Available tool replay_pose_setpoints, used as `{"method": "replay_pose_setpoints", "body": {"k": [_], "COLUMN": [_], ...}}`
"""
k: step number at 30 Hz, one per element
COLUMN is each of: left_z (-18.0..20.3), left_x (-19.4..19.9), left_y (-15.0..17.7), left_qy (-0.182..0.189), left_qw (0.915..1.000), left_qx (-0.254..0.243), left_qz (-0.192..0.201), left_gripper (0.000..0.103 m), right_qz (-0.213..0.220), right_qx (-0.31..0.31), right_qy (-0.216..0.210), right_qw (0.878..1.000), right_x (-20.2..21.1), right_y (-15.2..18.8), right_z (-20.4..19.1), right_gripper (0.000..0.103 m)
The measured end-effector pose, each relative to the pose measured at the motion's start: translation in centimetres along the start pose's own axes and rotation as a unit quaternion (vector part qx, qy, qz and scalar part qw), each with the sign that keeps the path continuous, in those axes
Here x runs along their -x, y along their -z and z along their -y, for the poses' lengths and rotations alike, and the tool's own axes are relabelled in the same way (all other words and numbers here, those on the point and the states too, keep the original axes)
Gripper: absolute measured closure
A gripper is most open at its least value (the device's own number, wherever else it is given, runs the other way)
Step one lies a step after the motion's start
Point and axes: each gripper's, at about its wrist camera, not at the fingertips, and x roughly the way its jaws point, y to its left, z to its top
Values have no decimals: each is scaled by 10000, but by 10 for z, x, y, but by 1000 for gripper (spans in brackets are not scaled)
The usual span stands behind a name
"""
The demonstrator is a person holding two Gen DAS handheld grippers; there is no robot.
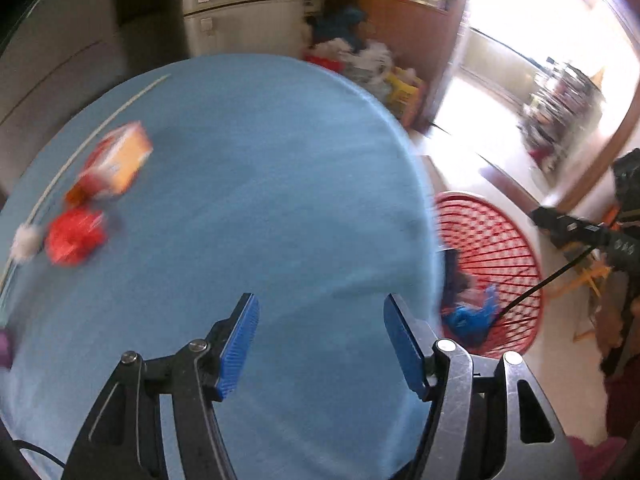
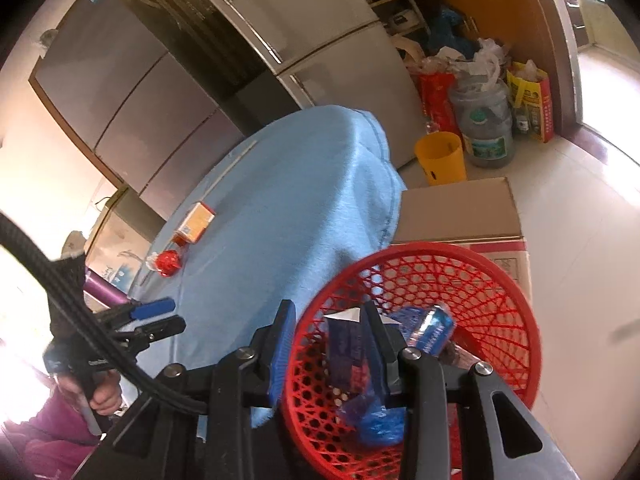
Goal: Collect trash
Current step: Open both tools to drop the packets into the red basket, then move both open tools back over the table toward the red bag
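An orange carton [image 1: 114, 160] and a red crumpled wrapper [image 1: 74, 235] lie at the left of the round blue table [image 1: 260, 184]; both also show in the right wrist view, the carton [image 2: 195, 223] and the wrapper [image 2: 167, 263]. My left gripper [image 1: 320, 340] is open and empty above the table's near edge; it also shows in the right wrist view [image 2: 160, 314]. My right gripper [image 2: 330, 350] is open across the rim of the red mesh basket [image 2: 492, 276], which holds a dark carton [image 2: 346, 348], a blue can [image 2: 430, 330] and a blue bag [image 2: 376, 420]. The basket [image 1: 500, 240] sits right of the table.
A white stick [image 1: 92, 136] and a white wad [image 1: 26, 242] lie near the table's far left edge. A cardboard box [image 2: 460, 212], a yellow bin [image 2: 440, 158], a water jug [image 2: 486, 124] and bags stand on the floor. Fridges [image 2: 320, 32] stand behind.
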Motion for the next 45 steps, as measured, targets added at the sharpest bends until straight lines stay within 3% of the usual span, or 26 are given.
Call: {"method": "replay_pose_setpoints", "body": {"k": [6,13,19,30,38,45], "left_z": [-72,-143,-180,-201,-225,-239], "left_x": [26,45,54,39,49,53], "left_y": [39,63,75,76,86,106], "left_qy": [-626,-1212,-1255,-1257,-1297,-1314], "left_qw": [9951,9804,9684,9671,9581,9556], "left_qx": [757,1533,2120,2193,2531,2626], "left_qz": [122,250,376,288,350,253], "left_gripper": [37,37,36,35,35,35], "right_qz": [-176,-453,-640,-939,-1318,-1495], "right_qx": [126,390,403,914,1710,2428], "right_qy": [-201,-428,-809,-1030,-1283,-1276], "right_qw": [9996,9973,9938,9860,9680,9500], "right_x": [-20,-53,-78,-124,-193,-257], "right_y": [-4,-2,-7,-20,-35,-40], "right_z": [-26,-67,-97,-159,-231,-286], "right_gripper": [66,66,66,66,66,66]}}
